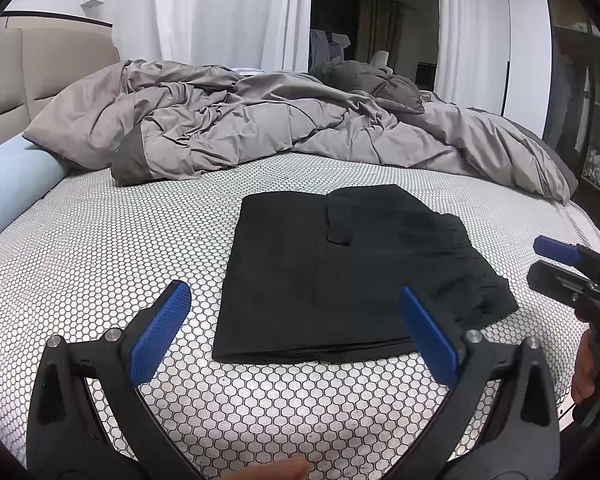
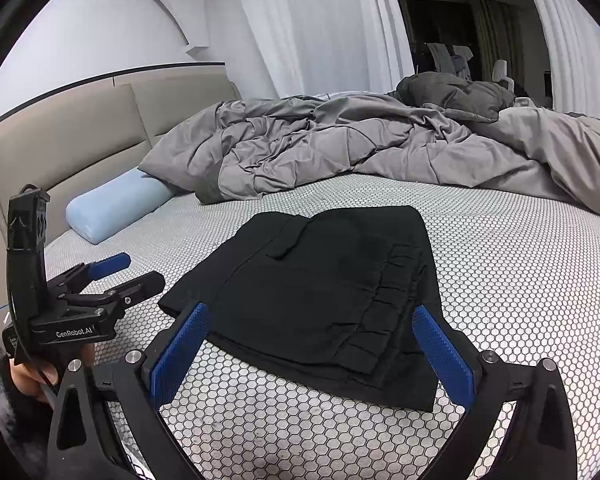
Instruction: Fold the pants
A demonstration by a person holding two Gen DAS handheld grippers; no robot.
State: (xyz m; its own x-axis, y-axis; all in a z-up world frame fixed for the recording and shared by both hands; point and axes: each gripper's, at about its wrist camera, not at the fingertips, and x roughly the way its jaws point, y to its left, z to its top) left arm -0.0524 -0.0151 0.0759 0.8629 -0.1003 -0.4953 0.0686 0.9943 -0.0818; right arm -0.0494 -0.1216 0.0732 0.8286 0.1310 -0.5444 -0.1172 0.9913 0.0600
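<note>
The black pants [image 1: 340,276] are seen folded into a flat, stacked rectangle on the honeycomb-patterned bed [image 1: 100,264], its longer axis running away from the grippers toward the crumpled grey duvet [image 1: 236,124], with the gathered waistband edge on the right side. The left gripper [image 1: 296,336] is held spread wide and empty just before the near folded edge, not touching it. The right gripper [image 2: 312,352] is likewise parted and empty at the near right corner.
</note>
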